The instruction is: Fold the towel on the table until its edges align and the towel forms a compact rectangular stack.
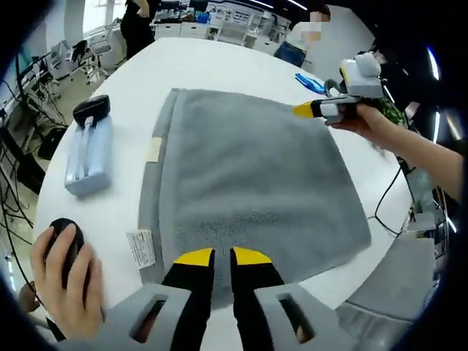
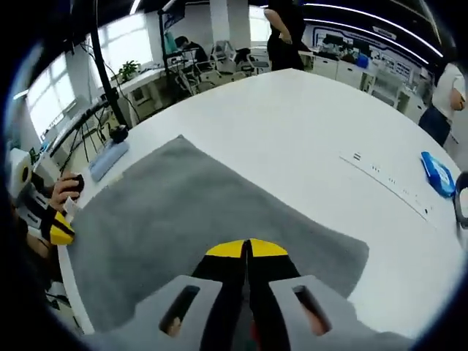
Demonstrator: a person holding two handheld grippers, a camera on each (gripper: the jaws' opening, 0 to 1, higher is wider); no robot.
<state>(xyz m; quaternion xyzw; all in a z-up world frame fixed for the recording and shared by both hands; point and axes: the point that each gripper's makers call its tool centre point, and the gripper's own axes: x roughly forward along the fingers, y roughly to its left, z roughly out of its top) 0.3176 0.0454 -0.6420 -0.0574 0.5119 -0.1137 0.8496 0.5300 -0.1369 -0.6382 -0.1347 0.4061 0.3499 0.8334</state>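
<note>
One towel: grey towel (image 1: 248, 190) spread flat on the white table (image 1: 219, 62), filling the middle of the left gripper view; in the right gripper view it covers the lower left and centre (image 2: 183, 219).
Towel edges: a folded band runs down its left side in the left gripper view, with a white label (image 1: 142, 248) near the lower left corner and a small pale tag (image 1: 154, 148) higher up the same edge.
Left gripper: left gripper (image 1: 222, 257) rises from the bottom centre of the left gripper view, yellow tips over the towel's near edge. A narrow gap shows between the jaws with grey cloth in it; I cannot tell whether they pinch the cloth. It also shows at the left edge of the right gripper view (image 2: 57, 228), at the towel's far side.
Right gripper: right gripper (image 2: 247, 250) sits at the bottom centre of the right gripper view, jaws pressed together over the towel's edge; whether cloth is caught between them I cannot tell. In the left gripper view it appears at upper right (image 1: 303, 110), held by a hand (image 1: 362, 117), its yellow tip at the towel's far right corner.
Other things: a pale blue case (image 1: 89, 155) with a black cap lies left of the towel, apart from it. A blue packet (image 2: 437, 174) lies at the far right of the right gripper view, well apart from the towel.
Lower left of the left gripper view: a hand (image 1: 66, 281) rests on a black mouse (image 1: 64, 232).
</note>
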